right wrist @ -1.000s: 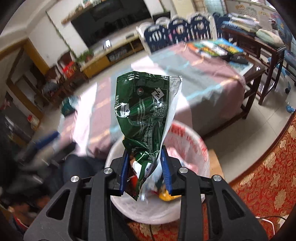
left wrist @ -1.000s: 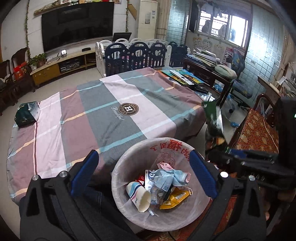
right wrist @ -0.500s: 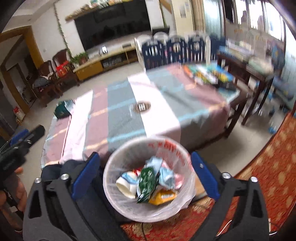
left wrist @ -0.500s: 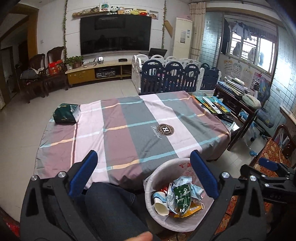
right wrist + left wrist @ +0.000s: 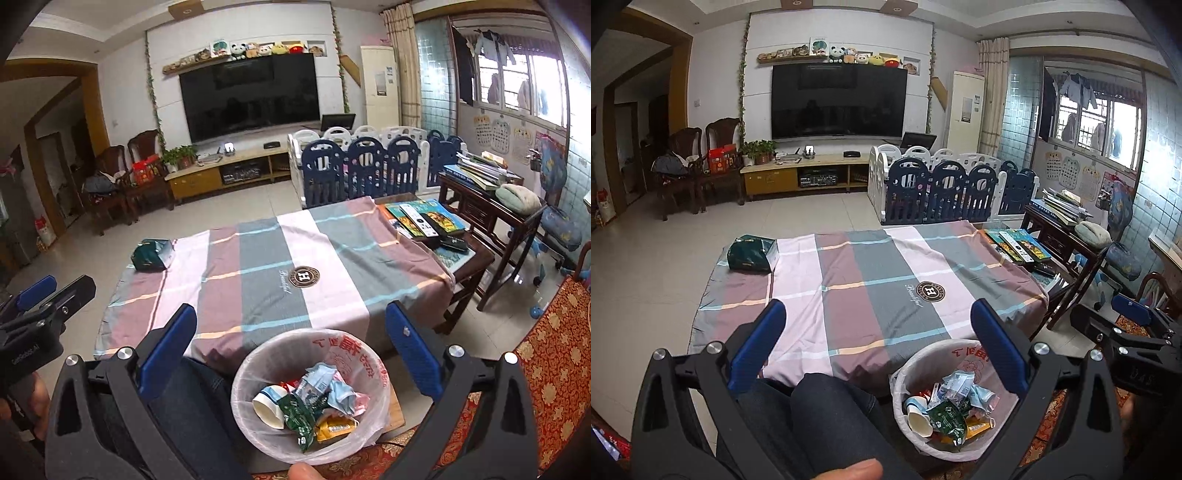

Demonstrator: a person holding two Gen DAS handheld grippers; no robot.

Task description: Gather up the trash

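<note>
Gaping empty, both grippers: left gripper [image 5: 877, 343], right gripper [image 5: 290, 341]; bin [image 5: 369, 354] base hidden, wrappers possibly foil.

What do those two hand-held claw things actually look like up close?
Each gripper, left and right, is a black plastic frame with triangular cut-outs and silver screws, ending in two blue-padded fingers. The left gripper's body bears small white lettering. The person wears dark jeans.

Bin liner [image 5: 373, 435] looks like thin see-through plastic; green wrapper [image 5: 297, 415] is glossy foil. Surface cloth [image 5: 258, 288] is matt woven; floor tiles [image 5: 229, 218] shiny.
</note>
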